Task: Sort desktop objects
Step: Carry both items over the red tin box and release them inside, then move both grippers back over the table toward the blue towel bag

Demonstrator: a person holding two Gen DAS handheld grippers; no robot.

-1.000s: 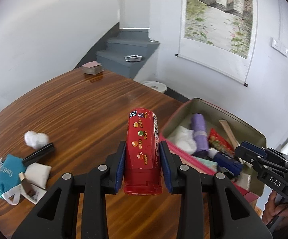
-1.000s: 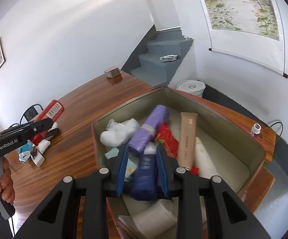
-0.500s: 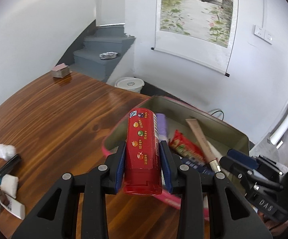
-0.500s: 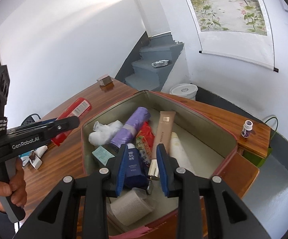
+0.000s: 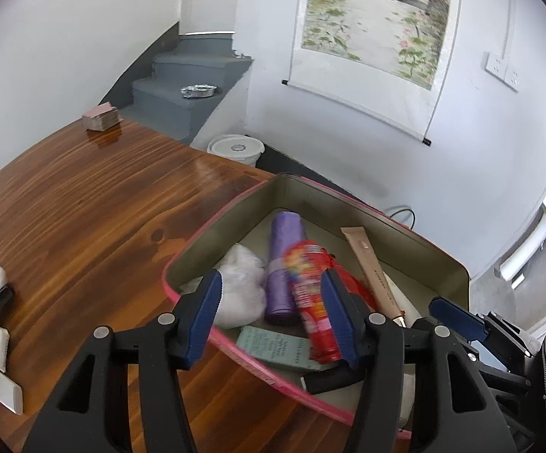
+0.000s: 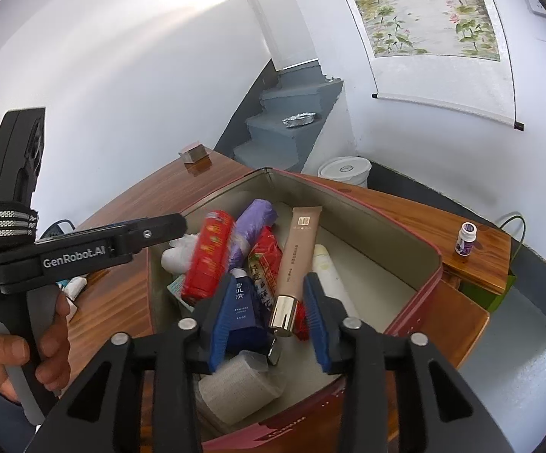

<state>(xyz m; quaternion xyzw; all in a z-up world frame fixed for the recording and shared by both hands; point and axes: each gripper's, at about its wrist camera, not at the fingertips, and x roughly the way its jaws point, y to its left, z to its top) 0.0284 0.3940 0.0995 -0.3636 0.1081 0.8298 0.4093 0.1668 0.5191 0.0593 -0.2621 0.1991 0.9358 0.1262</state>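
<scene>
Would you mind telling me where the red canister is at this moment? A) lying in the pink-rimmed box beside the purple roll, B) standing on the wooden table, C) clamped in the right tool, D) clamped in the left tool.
A: the red canister lies in the box against the purple roll, with both tools open.

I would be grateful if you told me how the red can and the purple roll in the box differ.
The red can is glossy, with printed graphics and a barcode; the purple roll is plain and matte, and looks soft and wrinkled. The can appears motion-blurred in the left wrist view, as if just dropped; the roll is sharp. The can lies nearer the white wad. Both are cylinders lying side by side in the box.
</scene>
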